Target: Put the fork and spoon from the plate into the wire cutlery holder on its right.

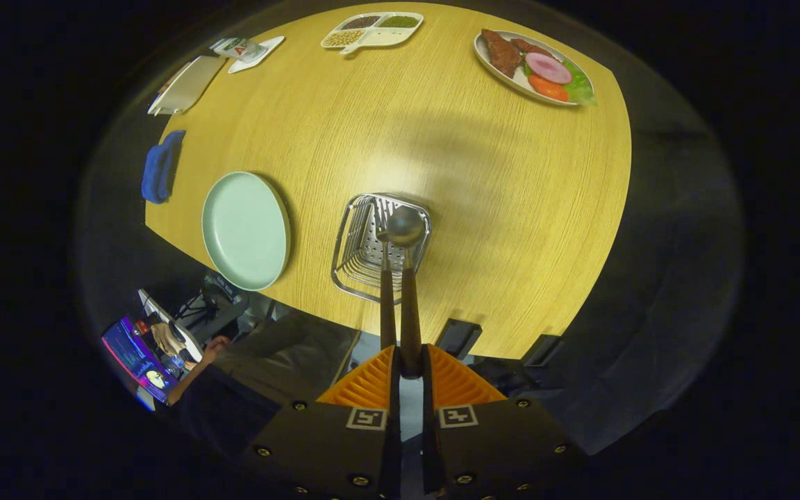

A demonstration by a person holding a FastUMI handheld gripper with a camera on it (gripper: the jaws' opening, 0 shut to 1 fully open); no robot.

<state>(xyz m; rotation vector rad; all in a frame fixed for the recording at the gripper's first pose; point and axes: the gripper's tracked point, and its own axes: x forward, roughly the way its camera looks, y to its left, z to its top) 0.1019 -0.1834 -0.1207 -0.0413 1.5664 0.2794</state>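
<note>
The desk is a rounded slab of pale wood grain, matte and bare across its middle. Near its front edge lies the plate — round, smooth, pale green, empty, so both utensils have already left it. Just to its right stands the holder, a box of thin bright wire with a perforated metal liner, open at the top to take handles dropped in from above. Along the far edge sit a platter of food, a divided tray of beans and a small card; a folded blue cloth hangs at the left edge.

The tongs are clamped on two slim dark handles held side by side: the spoon, its polished steel bowl directly over the holder, and the fork beside it, its head hard to make out. Carrying both at once saves a trip — they seem poised for lowering, handles pointing back at the tongs.
</note>
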